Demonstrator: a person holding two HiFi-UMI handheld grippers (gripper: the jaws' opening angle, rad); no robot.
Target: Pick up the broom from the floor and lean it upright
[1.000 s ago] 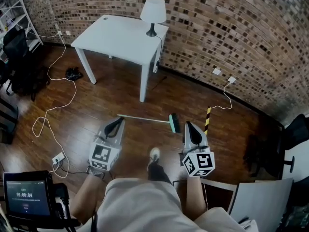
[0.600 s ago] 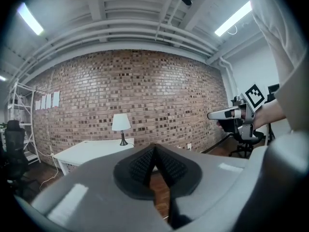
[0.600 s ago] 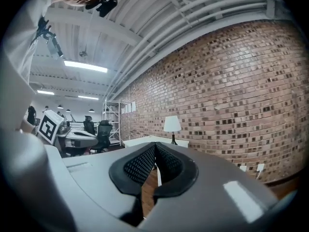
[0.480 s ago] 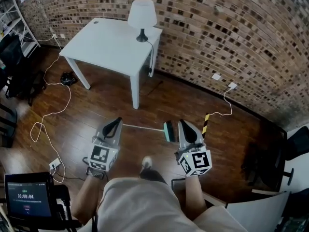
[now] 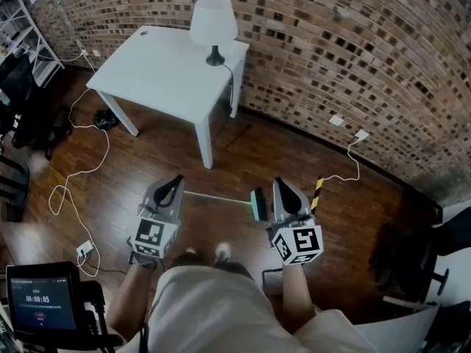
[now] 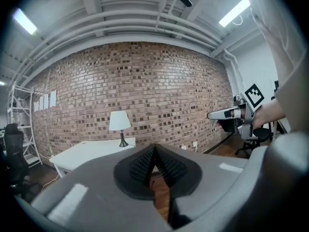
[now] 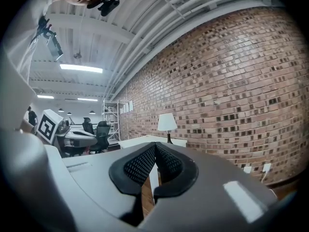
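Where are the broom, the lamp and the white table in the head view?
broom (image 5: 258,203): head view, on its brush head.
lamp (image 5: 213,17): head view, on its white shade.
white table (image 5: 158,68): head view, on its bare top.

Place: an office-style workroom with a loft-like finish.
Walls: a long bare brick wall (image 5: 353,50), with sockets (image 5: 337,120) low along it.
Floor: dark wooden boards (image 5: 243,160); white cables (image 5: 73,175) trail across them to a power strip (image 5: 87,247).
Ceiling: exposed beams and pipes (image 6: 145,28), lit by tube lights (image 6: 234,11).
Furniture: a white surface (image 5: 158,72) by the wall carrying a white-shaded lamp (image 5: 213,17); black swivel chairs (image 5: 18,87); a white metal shelf rack (image 7: 112,117) in the corner.
Equipment: a small screen (image 5: 40,300) showing a timer.
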